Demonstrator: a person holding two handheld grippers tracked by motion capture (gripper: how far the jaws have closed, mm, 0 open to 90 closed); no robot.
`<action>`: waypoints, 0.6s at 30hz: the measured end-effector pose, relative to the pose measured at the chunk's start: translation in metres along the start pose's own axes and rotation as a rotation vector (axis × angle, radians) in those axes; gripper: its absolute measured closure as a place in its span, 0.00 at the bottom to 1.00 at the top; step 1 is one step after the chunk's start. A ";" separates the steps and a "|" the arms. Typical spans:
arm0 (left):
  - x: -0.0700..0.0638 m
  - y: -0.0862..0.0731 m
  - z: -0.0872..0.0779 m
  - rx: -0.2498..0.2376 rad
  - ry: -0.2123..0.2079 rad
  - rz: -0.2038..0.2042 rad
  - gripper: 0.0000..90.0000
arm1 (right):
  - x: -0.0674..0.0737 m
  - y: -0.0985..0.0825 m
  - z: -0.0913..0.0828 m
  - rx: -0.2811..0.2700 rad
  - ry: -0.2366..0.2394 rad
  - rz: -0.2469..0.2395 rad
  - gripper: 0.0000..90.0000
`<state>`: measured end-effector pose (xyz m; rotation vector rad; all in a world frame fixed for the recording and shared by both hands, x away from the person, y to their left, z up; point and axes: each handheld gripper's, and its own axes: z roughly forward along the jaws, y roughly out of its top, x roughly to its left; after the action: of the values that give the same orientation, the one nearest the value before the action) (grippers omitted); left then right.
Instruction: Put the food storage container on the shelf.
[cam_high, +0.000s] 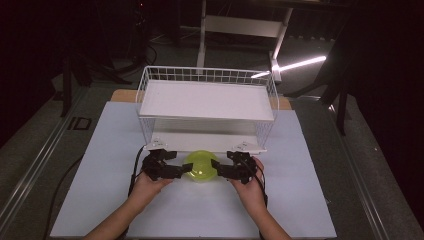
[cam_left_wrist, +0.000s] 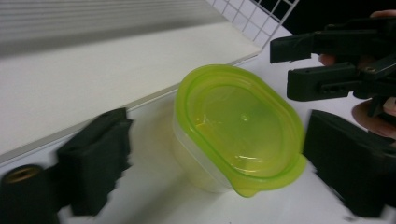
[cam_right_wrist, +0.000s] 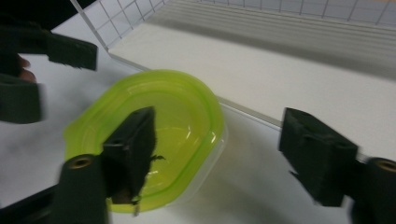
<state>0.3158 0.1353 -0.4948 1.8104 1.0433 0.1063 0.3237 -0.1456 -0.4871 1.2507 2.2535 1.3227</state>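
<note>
While both grippers, left (cam_high: 181, 169) & right (cam_high: 216, 167), flank your lime-green lidded plastic container (cam_high: 200, 165), jaws apart, nothing's gripped yet; clamping, lifting left.

Left gripper (cam_high: 181, 169), right gripper (cam_high: 216, 169): fingers apart, facing each other.

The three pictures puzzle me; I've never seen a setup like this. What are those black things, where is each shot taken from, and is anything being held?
A person holds a two-jaw hand tool in each hand: the left gripper and the right gripper. One picture looks down from above; the other two come from cameras riding on each gripper. On the white table stand a wire shelf rack and a clear tub with a green lid. Both grippers flank the tub, jaws open; nothing is gripped yet.
</note>
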 end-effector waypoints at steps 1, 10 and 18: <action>0.001 0.000 0.001 0.005 0.005 -0.011 0.17 | 0.000 0.000 0.000 -0.006 -0.005 0.005 0.32; 0.013 -0.006 0.006 0.049 -0.047 -0.100 0.42 | -0.003 -0.004 0.004 0.035 0.003 0.035 0.45; 0.015 -0.008 0.013 0.102 -0.082 -0.152 0.59 | -0.008 -0.010 0.009 0.066 0.017 0.059 0.49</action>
<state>0.3274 0.1374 -0.5133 1.8035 1.1409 -0.1136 0.3279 -0.1482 -0.5019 1.3425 2.3065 1.2934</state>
